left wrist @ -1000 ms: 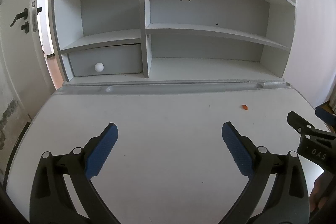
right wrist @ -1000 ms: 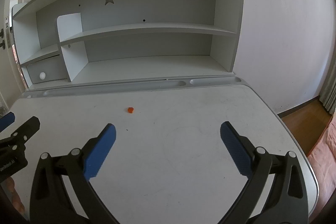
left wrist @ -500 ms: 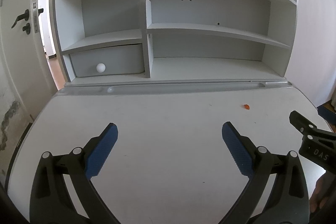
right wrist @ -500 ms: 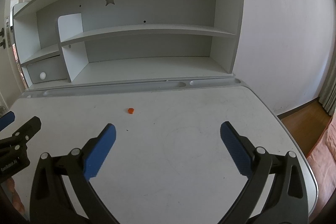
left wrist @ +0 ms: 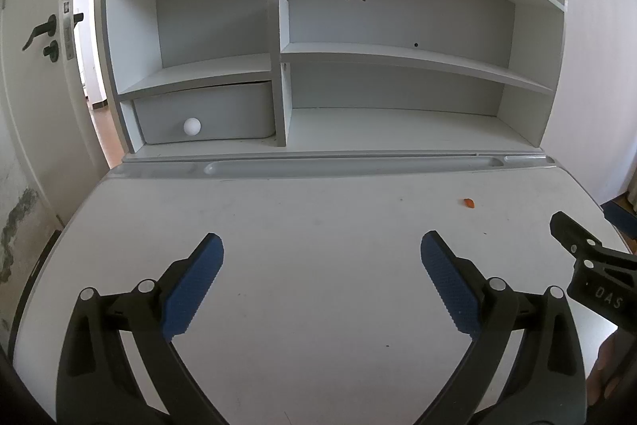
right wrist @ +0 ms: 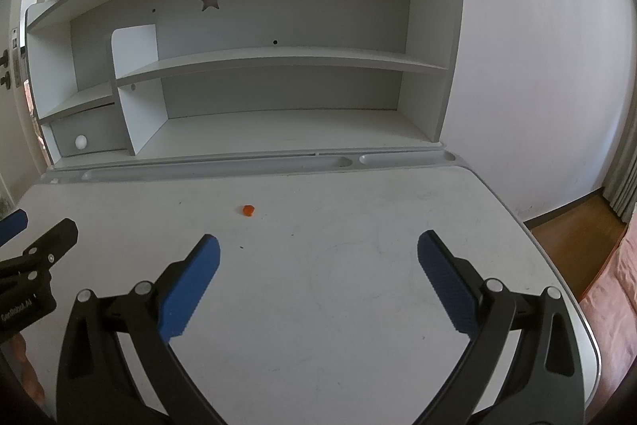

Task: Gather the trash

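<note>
Desk top [right wrist: 358,265]: smooth, matt white, looks laminate; faint scuffs and dark specks on the surface. Pen tray [left wrist: 338,168] along its back edge: moulded grey plastic, slight sheen. Shelf unit [left wrist: 398,54]: smooth painted or laminated board, matt, white edges and pale grey back panel. Drawer knob [left wrist: 192,126]: glossy white ball.

Left gripper [left wrist: 321,281] and right gripper [right wrist: 317,277]: matt black plastic arms with bright metal pins; pads [right wrist: 191,289] blue, ribbed, rubbery look.

Scrap [right wrist: 248,210] on the desk: orange, too small to tell the material.

Floor [right wrist: 573,222]: brown wood, light gloss. Wall [left wrist: 20,222]: paint peeling, rough patch low at the left.
</note>
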`<state>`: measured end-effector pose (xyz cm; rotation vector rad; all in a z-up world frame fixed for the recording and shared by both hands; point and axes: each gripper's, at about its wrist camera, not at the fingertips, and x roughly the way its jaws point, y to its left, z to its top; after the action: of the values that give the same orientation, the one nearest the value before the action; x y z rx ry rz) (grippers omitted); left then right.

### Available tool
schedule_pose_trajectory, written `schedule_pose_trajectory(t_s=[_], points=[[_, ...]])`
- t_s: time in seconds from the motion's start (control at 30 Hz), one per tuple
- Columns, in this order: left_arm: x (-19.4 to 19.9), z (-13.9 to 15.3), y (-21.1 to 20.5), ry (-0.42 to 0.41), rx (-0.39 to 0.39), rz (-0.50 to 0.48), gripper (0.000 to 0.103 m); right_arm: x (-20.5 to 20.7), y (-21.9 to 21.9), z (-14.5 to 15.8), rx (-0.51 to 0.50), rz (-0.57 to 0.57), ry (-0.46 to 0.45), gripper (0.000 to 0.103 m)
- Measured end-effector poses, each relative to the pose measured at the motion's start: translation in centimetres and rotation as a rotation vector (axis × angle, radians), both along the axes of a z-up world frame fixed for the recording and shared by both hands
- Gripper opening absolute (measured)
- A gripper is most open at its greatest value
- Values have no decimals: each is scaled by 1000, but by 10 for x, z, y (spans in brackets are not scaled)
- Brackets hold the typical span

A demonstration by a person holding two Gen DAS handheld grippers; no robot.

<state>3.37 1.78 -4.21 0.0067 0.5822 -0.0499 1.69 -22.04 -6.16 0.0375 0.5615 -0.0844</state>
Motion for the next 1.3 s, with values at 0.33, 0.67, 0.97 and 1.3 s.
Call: schedule_pose_trajectory(t_s=[0.33, 0.67, 0.97, 1.3], points=[[-2, -1, -3, 10, 14, 5, 96, 0, 1, -1, -1, 1, 0, 96], [-14, -1, 0, 23, 36, 60, 96, 1, 1, -2, 3, 1, 14, 96], [-14, -6, -12, 72, 71, 46, 96, 1, 1, -1, 3, 1, 14, 96], [-18, -8, -18, 82, 84, 50, 96, 3, 1, -1, 11, 12, 18, 96]])
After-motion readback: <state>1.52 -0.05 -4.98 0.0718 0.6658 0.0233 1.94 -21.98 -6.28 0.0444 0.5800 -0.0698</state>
